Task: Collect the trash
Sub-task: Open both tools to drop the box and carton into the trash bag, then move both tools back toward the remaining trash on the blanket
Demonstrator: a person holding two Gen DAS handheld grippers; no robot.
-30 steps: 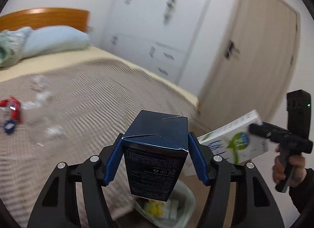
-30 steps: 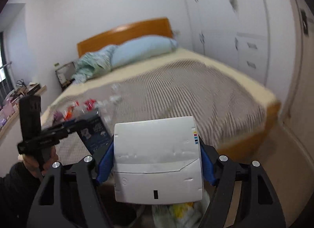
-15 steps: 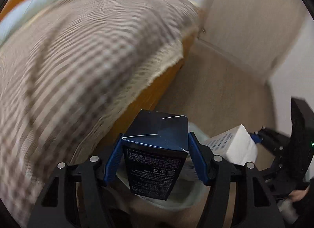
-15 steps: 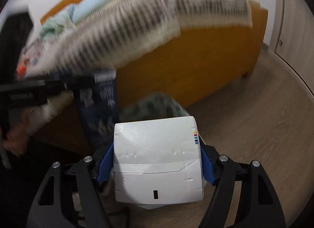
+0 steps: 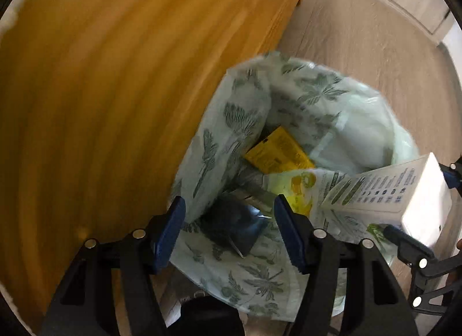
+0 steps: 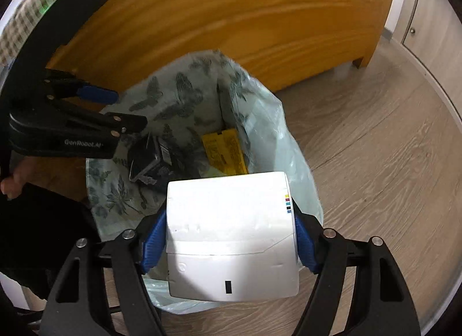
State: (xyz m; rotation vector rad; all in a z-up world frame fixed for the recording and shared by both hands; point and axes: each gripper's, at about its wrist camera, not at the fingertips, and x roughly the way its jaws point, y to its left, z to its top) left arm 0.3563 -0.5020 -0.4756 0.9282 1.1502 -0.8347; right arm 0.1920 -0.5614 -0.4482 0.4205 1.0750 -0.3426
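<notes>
A pale green leaf-print trash bag (image 5: 231, 122) (image 6: 179, 90) stands open on the floor against the bed. My left gripper (image 5: 231, 220) (image 6: 127, 110) hangs open over its mouth with nothing between the pads. The dark blue carton (image 5: 234, 229) (image 6: 144, 159) lies inside the bag below it. My right gripper (image 6: 228, 237) (image 5: 427, 206) is shut on a white carton (image 6: 231, 235) (image 5: 389, 197), held over the bag's near rim. A yellow packet (image 5: 277, 151) (image 6: 225, 148) and a yellow-green wrapper (image 5: 297, 188) also lie in the bag.
The bed's orange wooden board (image 5: 115, 76) (image 6: 231, 18) rises right behind the bag. Pale wood floor (image 5: 361, 32) (image 6: 375, 133) spreads to the right. White cabinet doors (image 6: 427, 18) stand at the far right. A person's hand (image 6: 11, 183) holds the left gripper.
Both grippers dropped from above the bed down to the bag and tipped downward. The dark blue carton left the left jaws and now lies in the bag. The white carton stays gripped.
</notes>
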